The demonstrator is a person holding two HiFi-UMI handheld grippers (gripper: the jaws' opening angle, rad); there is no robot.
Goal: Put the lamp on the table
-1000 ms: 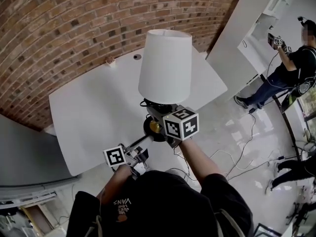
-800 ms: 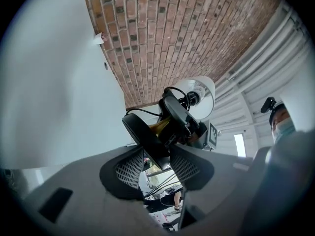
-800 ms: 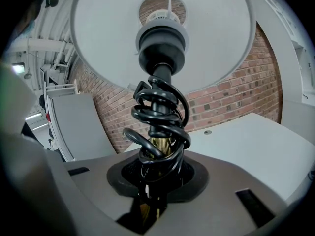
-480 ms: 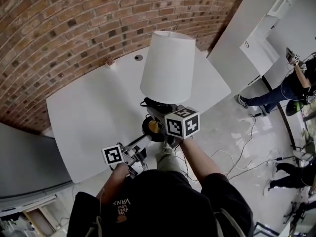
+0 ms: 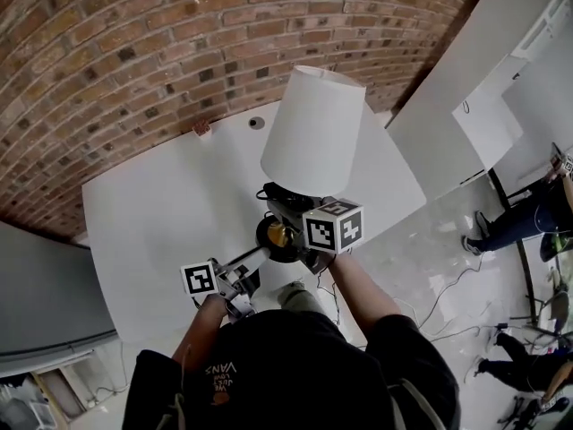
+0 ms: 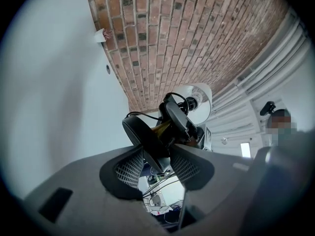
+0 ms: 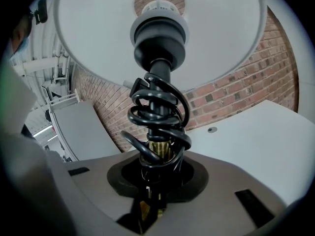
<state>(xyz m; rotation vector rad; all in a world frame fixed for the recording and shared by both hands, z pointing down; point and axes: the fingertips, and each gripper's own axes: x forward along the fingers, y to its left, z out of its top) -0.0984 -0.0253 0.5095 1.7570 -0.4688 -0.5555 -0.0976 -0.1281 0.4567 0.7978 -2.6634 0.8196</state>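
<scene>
A lamp with a white shade, a black cord coiled round its brass stem and a round black base is held in the air above the near part of the white table. My right gripper is shut on the lamp's stem just below the coiled cord, with the shade overhead. My left gripper is shut on the rim of the black base, its meshed pads pinching the disc's edge. The lamp leans slightly to the right.
A brick wall runs behind the table. On the tabletop near the wall are a small object and a round hole. A white panel stands to the right. Cables lie on the floor, and a person stands far right.
The lamp and both grippers have shifted slightly forward over the table, and the view has swung left. The person at the right has moved farther off.
</scene>
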